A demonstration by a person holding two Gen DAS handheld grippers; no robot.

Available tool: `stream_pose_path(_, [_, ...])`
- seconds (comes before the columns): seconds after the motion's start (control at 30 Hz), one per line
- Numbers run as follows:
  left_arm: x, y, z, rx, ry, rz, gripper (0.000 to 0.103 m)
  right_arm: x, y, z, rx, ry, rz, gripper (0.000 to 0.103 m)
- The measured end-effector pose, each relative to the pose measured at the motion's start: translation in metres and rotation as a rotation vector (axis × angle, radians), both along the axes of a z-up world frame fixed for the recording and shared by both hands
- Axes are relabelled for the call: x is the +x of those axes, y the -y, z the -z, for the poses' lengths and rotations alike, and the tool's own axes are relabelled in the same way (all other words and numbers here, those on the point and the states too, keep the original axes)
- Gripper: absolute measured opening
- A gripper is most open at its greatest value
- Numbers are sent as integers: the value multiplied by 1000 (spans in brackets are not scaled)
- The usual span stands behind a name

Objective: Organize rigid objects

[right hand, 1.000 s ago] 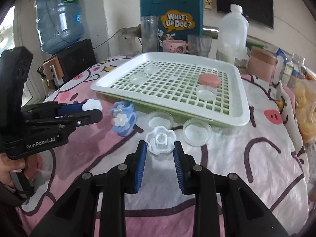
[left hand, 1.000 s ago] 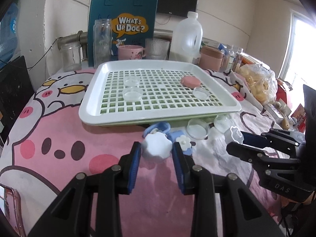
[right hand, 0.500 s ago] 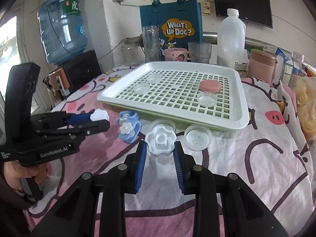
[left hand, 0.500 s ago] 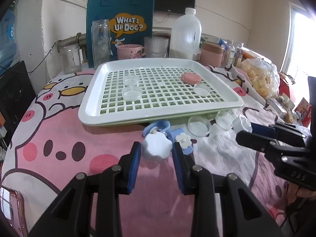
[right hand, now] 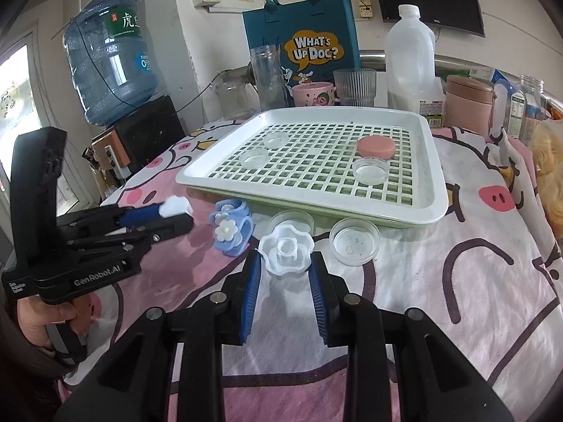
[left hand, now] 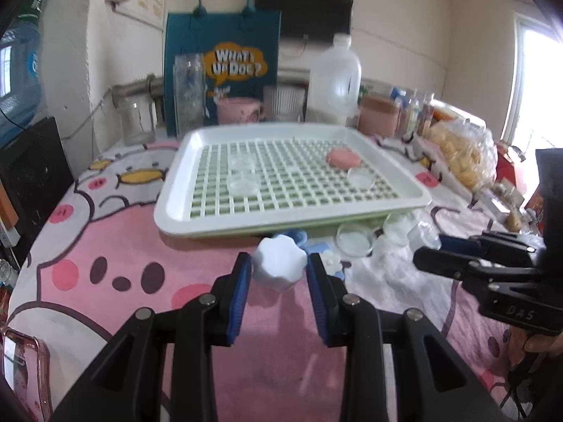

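Pink cartoon cloth covers your counter, with the slatted tray (right hand: 434,161) at its middle.

Your left tool (left hand: 279,267) is clamped on a white scalloped cap (left hand: 278,262), lifted just short of the tray's near edge. Your right tool (right hand: 285,266) grips a second scalloped cap (right hand: 285,249), underside up. Three clear dishes and a pink lid (right hand: 375,146) already sit on the tray. Still on the cloth: a blue flower ring (right hand: 230,227) and two clear dishes (right hand: 354,240), so you're roughly halfway.

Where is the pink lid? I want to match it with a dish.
The pink lid sits on the tray, toward its far right, just behind a clear dish.
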State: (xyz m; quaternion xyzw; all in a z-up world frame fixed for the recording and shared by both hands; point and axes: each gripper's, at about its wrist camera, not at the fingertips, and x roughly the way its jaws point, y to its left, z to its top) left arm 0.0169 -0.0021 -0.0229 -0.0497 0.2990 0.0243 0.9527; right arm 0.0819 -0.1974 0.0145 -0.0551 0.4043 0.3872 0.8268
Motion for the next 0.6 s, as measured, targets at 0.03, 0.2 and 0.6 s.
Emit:
stream_pose_path(0.03, [-1, 1, -1, 3, 8, 5, 32, -2, 0, -1, 0, 9, -2, 27])
stream_pose_path(0.2, [0, 0, -2, -9, 10, 22, 32, -8, 4, -8, 17, 61, 9, 27])
stream_pose_path(0.6, [3, 1, 0, -2, -10, 5, 32, -6, 7, -8, -44, 93, 107, 27])
